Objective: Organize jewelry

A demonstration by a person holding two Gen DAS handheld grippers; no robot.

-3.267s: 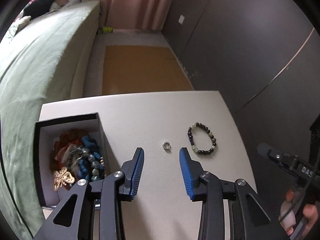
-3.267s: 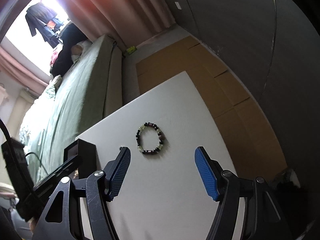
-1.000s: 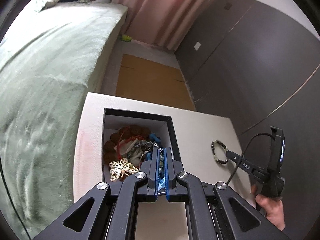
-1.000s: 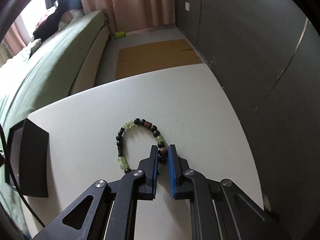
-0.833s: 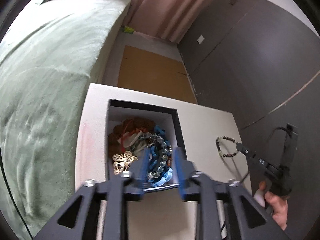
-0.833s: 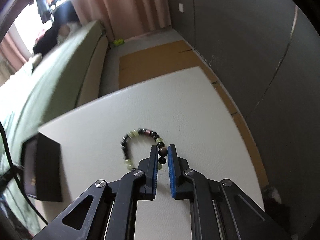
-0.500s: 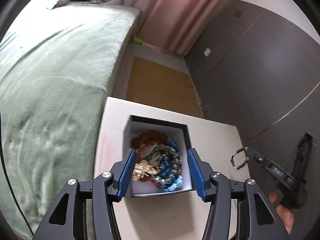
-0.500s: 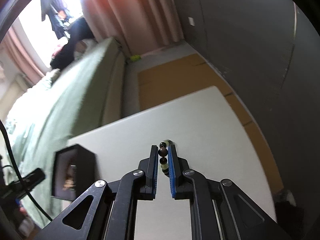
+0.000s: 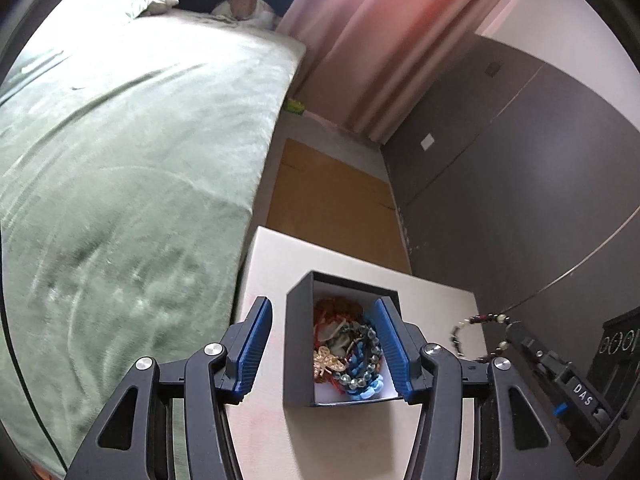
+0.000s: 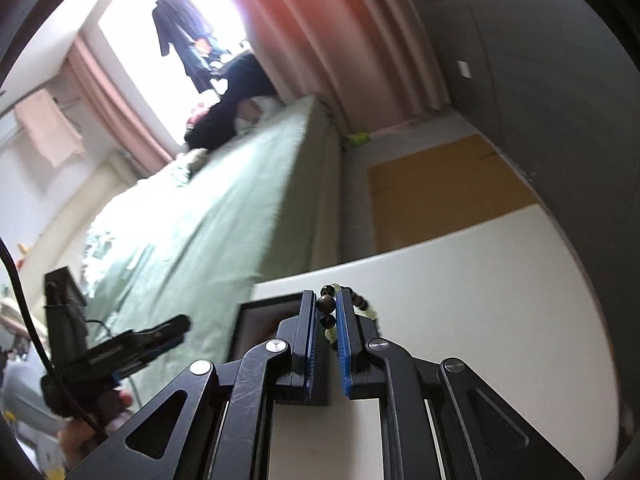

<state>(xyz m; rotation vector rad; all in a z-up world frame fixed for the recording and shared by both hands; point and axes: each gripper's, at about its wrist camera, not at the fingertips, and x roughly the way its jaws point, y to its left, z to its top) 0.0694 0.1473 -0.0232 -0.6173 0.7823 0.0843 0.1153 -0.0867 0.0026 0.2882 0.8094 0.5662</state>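
Now bracelet [image 10: 327, 310] clamped between right gripper [image 10: 327, 350] pads.

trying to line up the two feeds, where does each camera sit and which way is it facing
Left wrist: on the open left gripper, angled down at the black square box of jewelry on the white table; no hand shows.
Right wrist: on the right gripper, shut on the dark and pale green beaded bracelet, facing the green bed; a hand shows lower left.
Shared: box, bracelet, table, bed, and each other's gripper.

Left tongs [image 9: 324, 350] agape, right tongs [image 10: 327, 320] clamped
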